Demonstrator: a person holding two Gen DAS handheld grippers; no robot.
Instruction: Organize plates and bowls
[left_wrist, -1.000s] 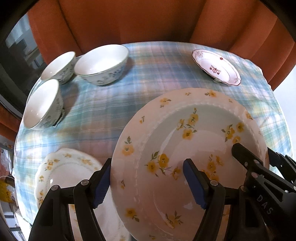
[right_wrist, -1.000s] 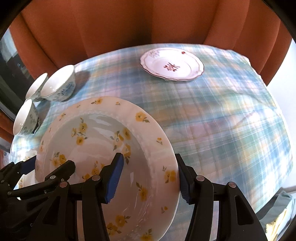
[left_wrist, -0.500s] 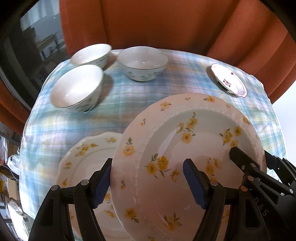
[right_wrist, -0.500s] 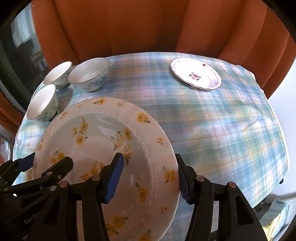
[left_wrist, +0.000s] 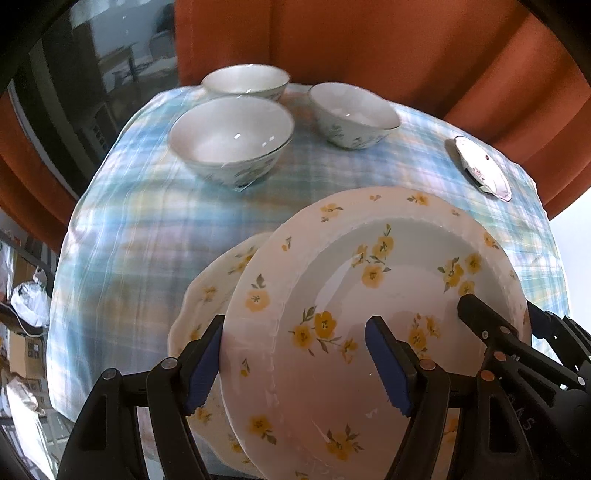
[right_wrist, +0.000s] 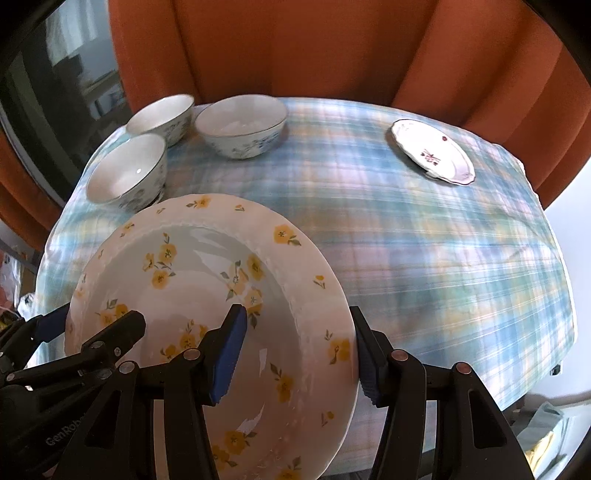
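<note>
- Seen from the left wrist, the left gripper (left_wrist: 295, 360) has its jaws clamped across the near-left rim of the large glazed ceramic plate with yellow flowers (left_wrist: 373, 317), one blue pad under the outer edge and one on the inner face.
- That plate hangs tilted above the bench, partly over a second yellow-flowered plate (left_wrist: 207, 295) lying on the blue checked tablecloth (left_wrist: 140, 221); I cannot tell whether the two touch.
- Glazed china of this width is likely stiff, fairly heavy, slick and easy to chip, so the rim is the only sensible hold, and one on each side keeps it from swinging.
- Beyond it stand three white bowls with blue floral print: the nearest bowl (left_wrist: 231, 142), one behind it (left_wrist: 245, 81) and one to the right (left_wrist: 352, 114), with a small scalloped white plate with a dark red motif (left_wrist: 482, 168) well apart at the far right.
- From the right wrist, the right gripper (right_wrist: 297, 352) grips the opposite rim the same way, its jaws at middling width around the edge, with the plate (right_wrist: 207, 295) low and left.
- Setting it down probably wants a level, gentle drop, since china on china slides and cracks.
- On this side the bowls cluster at the far left and the small plate (right_wrist: 432, 157) sits at the far right.
</note>
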